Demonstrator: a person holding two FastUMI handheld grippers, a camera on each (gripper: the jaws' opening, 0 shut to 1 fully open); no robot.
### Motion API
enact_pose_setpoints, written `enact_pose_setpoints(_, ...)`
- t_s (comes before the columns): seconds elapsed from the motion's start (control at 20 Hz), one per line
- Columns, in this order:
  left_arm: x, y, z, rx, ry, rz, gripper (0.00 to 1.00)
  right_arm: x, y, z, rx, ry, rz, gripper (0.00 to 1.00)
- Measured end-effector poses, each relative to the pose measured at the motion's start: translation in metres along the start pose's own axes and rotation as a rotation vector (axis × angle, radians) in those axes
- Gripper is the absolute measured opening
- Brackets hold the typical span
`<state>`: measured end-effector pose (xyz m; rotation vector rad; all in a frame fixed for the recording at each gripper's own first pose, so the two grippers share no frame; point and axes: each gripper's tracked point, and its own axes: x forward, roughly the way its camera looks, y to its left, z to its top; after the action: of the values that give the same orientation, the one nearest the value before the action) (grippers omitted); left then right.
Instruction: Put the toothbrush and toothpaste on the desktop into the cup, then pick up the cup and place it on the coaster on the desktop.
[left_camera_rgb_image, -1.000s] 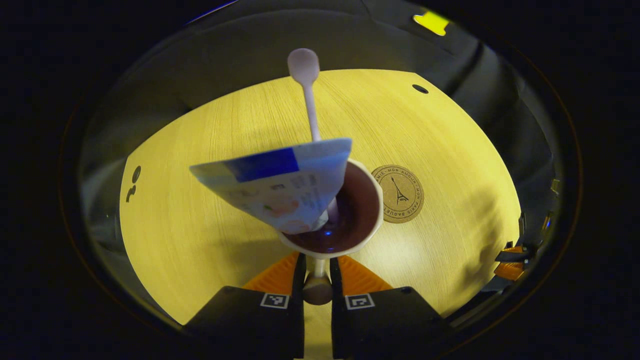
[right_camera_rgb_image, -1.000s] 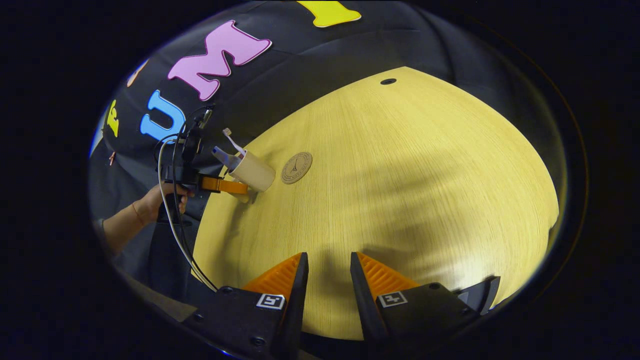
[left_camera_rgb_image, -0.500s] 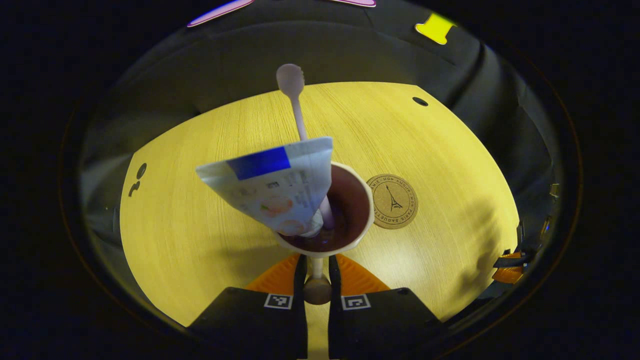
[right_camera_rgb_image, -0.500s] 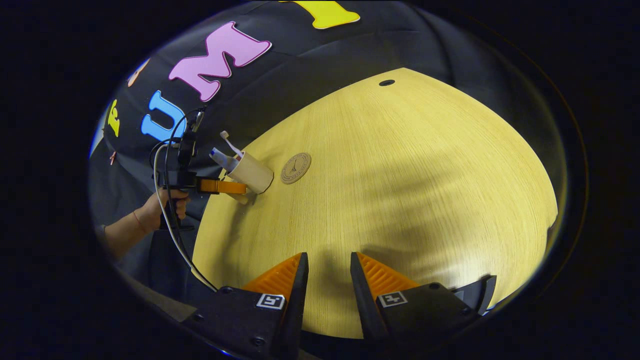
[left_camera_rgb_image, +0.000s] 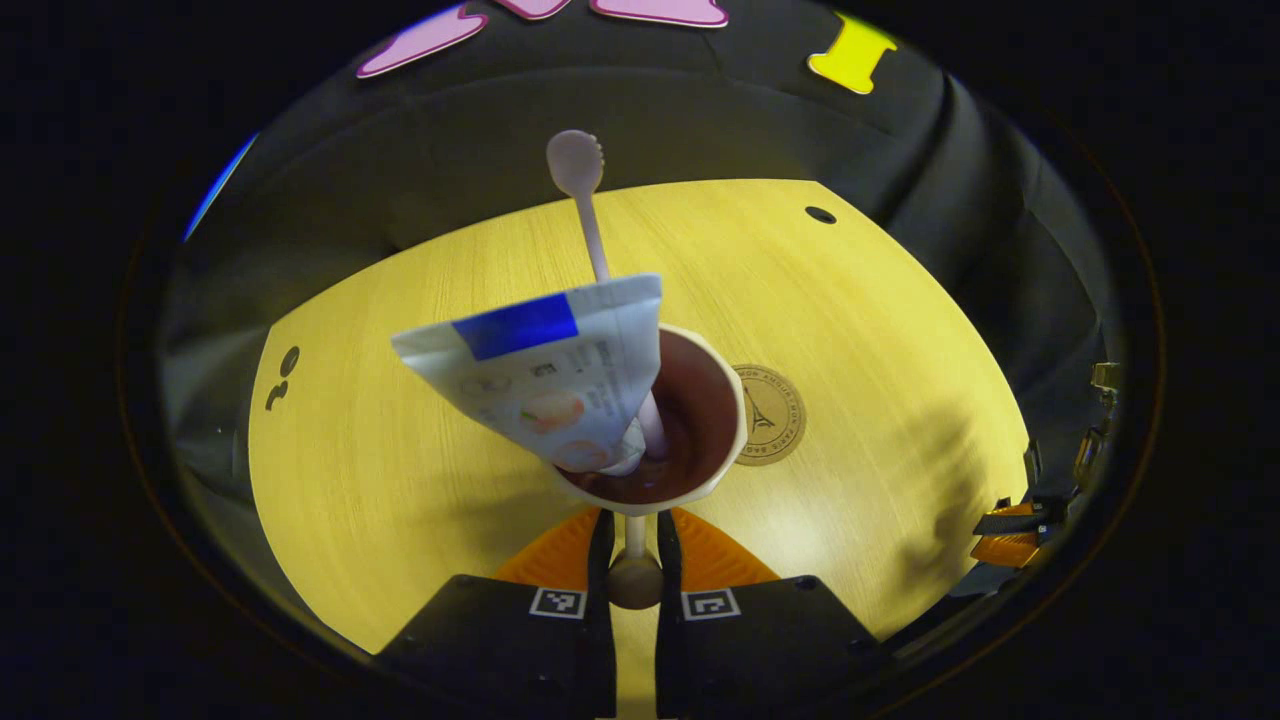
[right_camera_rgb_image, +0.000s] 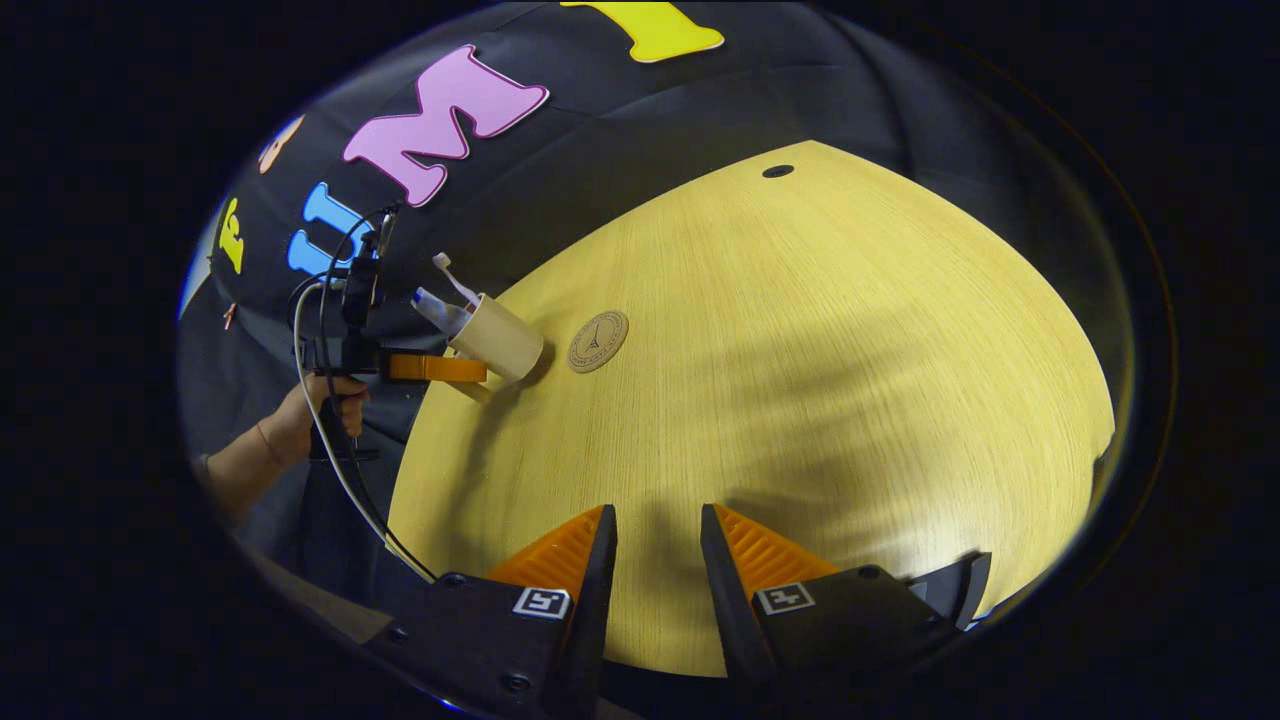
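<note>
Tongs on our left (left_camera_rgb_image: 632, 545) pinch the cup's (left_camera_rgb_image: 690, 420) handle, holding toothbrush (left_camera_rgb_image: 580, 190) and toothpaste (left_camera_rgb_image: 545, 375) just beside the coaster (left_camera_rgb_image: 772, 415); right tongs (right_camera_rgb_image: 655, 560) hang narrowly parted above the worktop (right_camera_rgb_image: 800, 350).

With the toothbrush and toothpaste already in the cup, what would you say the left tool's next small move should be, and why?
Probably carry the cup a little to the right and set it on the coaster. The left tool grips the cup's handle, and the cup's rim covers only the coaster's near edge, so it is not yet centred there.
</note>
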<state>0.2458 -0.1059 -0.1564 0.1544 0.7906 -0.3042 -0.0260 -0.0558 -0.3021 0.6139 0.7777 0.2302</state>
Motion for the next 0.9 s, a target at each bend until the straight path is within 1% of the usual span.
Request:
enact_pose_setpoints(0.7,0.023,-0.064,0.025,0.129,0.021,-0.051,0.2,-0.027,-0.022,0.005,0.066,-0.064,-0.037,0.52)
enact_pose_setpoints(0.9,0.031,-0.075,0.028,0.149,0.027,-0.053,0.2,-0.023,-0.023,0.009,0.075,-0.07,-0.043,0.52)
